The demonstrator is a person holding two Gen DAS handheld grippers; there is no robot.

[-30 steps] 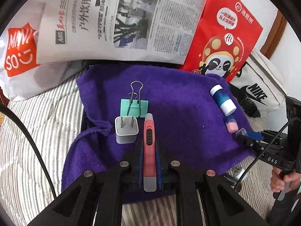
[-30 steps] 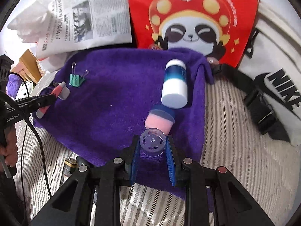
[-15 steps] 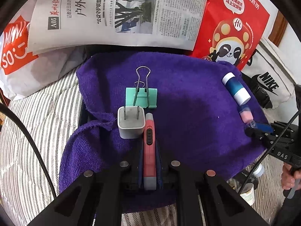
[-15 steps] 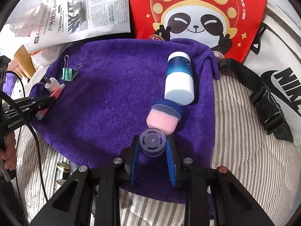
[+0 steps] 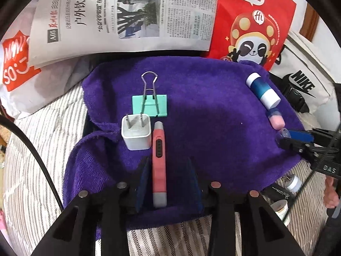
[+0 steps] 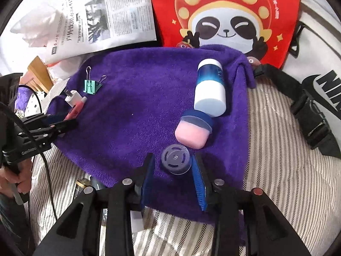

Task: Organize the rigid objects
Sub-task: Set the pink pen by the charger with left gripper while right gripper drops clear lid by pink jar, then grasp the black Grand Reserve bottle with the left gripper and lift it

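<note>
Newspaper and a red bag border the purple towel. Both hand-held grippers are opening: left around a pink pen beside the charger, right around a clear cap.

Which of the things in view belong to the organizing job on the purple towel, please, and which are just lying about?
Job: red utility knife, white charger plug, green binder clip, blue-and-white bottle, pink jar, clear round cap, all on the purple towel.

Lying about: newspaper, red panda bag, Nike bag.
</note>
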